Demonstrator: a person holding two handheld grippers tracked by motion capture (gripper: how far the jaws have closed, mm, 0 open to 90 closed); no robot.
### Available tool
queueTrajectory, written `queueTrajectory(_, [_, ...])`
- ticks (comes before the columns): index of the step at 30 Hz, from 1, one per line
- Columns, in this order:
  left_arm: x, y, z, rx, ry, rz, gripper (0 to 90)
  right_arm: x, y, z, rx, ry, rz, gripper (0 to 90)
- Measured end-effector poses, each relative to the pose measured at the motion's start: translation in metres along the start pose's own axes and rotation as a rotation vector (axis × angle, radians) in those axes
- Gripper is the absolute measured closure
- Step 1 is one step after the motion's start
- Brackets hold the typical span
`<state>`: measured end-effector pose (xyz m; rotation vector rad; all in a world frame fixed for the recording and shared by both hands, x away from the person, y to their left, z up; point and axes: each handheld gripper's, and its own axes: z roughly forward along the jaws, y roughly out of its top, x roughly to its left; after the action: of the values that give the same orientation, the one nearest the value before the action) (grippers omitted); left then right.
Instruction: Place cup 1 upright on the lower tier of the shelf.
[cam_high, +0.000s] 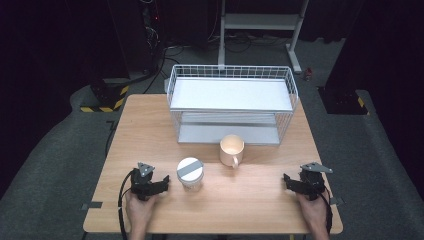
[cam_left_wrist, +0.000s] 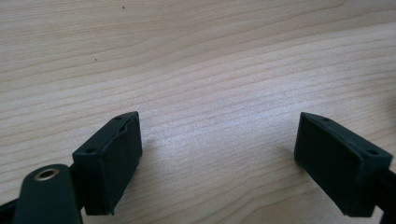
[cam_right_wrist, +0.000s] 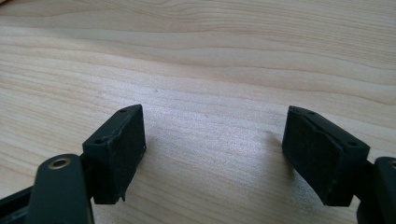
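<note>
Left gripper (cam_high: 161, 183): jaws spread wide, nothing between them but bare wooden table (cam_left_wrist: 210, 70). White jar with grey-banded lid (cam_high: 190, 172): upright, just beside the left jaws' tips, not touched. Right gripper (cam_high: 288, 181): jaws likewise wide apart, holding nothing, over bare wood. Cream mug (cam_high: 231, 150): upright, beyond the jar, between both grippers, well apart from the right jaws.

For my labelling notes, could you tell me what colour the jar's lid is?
The lid is white with a grey stripe across it, clearest in the high view.
</note>
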<state>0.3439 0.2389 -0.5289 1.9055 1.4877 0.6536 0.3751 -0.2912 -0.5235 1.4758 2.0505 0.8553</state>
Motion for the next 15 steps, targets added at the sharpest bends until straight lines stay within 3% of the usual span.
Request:
queueTrajectory(9, [-0.0002, 0.0005, 0.0002, 0.002, 0.003, -0.001, 15.2, 0.0, -0.0001, 0.0001, 0.004, -0.001, 0.001, 18.5])
queueTrajectory(15, [-0.0019, 0.0007, 0.0005, 0.001, 0.028, -0.026, 15.3, 0.0001, 0.0001, 0.0006, 0.011, -0.005, 0.005, 15.9])
